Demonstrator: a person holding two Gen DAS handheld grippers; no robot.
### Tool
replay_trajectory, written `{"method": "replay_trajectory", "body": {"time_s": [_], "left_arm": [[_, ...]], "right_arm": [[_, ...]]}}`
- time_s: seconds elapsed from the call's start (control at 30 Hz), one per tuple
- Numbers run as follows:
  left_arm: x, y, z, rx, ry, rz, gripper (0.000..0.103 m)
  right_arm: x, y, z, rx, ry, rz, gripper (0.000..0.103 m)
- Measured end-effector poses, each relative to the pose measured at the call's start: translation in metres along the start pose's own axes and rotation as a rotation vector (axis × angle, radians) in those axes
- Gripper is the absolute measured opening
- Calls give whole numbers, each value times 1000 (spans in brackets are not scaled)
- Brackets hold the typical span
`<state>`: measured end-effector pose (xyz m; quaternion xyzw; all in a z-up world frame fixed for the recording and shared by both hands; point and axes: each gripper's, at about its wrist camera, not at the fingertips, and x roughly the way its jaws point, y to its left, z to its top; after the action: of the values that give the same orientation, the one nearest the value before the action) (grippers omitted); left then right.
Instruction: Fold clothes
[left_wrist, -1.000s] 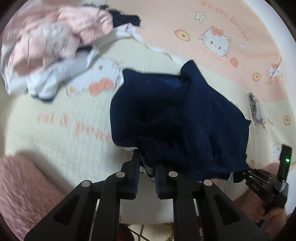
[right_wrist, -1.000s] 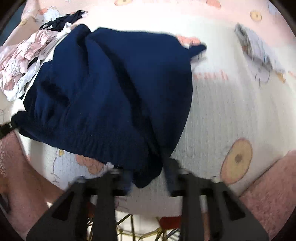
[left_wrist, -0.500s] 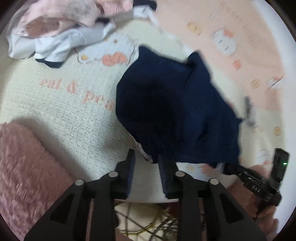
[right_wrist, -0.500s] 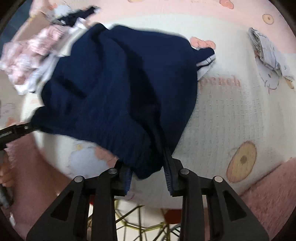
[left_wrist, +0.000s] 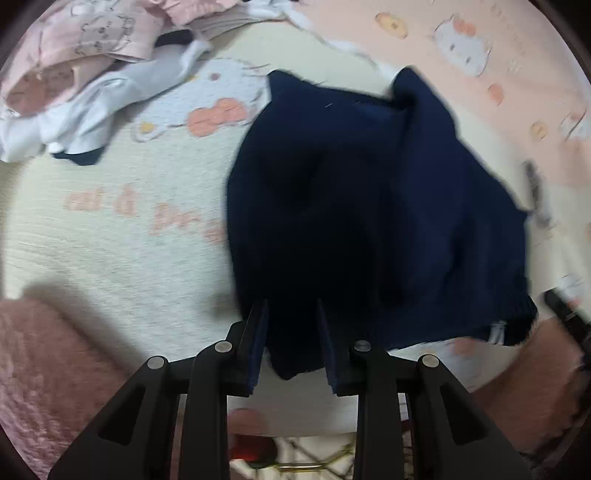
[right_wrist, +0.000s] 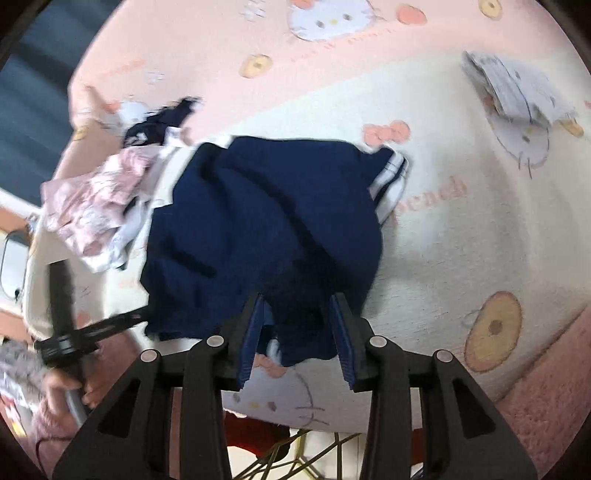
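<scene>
The navy garment (left_wrist: 354, 206) lies bunched on the cartoon-print cloth (left_wrist: 122, 229), its near hem running between both pairs of fingers. The left gripper (left_wrist: 291, 314) and the right gripper (right_wrist: 299, 306) have just been opening; their pads stand apart from the fabric, released. A pile of pink and white clothes (left_wrist: 85, 62) sits at ten o'clock.

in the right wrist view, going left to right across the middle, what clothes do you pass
pink and white clothes pile → navy garment, its near edge between the open fingers of the right claw → small folded pale garment at far right
</scene>
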<state>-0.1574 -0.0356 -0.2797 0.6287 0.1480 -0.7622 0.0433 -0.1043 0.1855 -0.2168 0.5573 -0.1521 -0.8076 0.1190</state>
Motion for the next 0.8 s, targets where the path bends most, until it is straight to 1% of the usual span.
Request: {"method": "replay_trajectory", "body": {"time_s": [0.07, 0.13, 0.2, 0.23, 0.3, 0.37, 0.4, 0.43, 0.47, 0.5, 0.57, 0.63, 0.67, 0.7, 0.73, 0.8], "left_arm": [[1, 5, 0, -20, 9, 8, 30], [1, 6, 1, -35, 17, 5, 31], [-5, 9, 0, -67, -2, -44, 31], [-6, 11, -1, -87, -6, -66, 31], [-7, 16, -5, -127, -12, -112, 31], [-9, 21, -9, -167, -18, -157, 31], [-4, 24, -10, -177, 4, -135, 31], [0, 27, -11, -187, 29, -109, 31], [4, 31, -12, -209, 53, -94, 33], [2, 34, -13, -229, 47, -102, 33], [-4, 39, -14, -255, 28, -125, 31], [-5, 40, -14, -258, 29, -223, 33], [-2, 36, -13, -243, 38, -217, 36], [1, 32, -13, -226, 47, -206, 37], [7, 29, -12, -214, 56, -187, 37], [16, 24, -10, -207, 64, -163, 37]], "right_arm": [[5, -12, 11, 15, 2, -7, 38], [8, -27, 19, 59, 20, 40, 38], [8, -34, 24, 83, 35, 26, 42], [11, -33, 25, 76, 49, 9, 44], [19, -33, 19, 43, 100, 4, 44], [30, -32, 10, 42, 147, -5, 44], [36, -31, 5, 46, 170, -12, 44], [43, -31, 0, 32, 196, -44, 44], [50, -31, -4, 5, 226, -96, 45], [52, -31, -7, -11, 237, -127, 46], [47, -32, -9, -21, 228, -160, 48], [34, -34, -7, -11, 178, -177, 50], [29, -36, -7, 2, 156, -164, 50], [27, -40, -6, 32, 157, -118, 51], [30, -43, -7, 61, 175, -69, 55], [44, -46, -11, 90, 232, -15, 56]]}}
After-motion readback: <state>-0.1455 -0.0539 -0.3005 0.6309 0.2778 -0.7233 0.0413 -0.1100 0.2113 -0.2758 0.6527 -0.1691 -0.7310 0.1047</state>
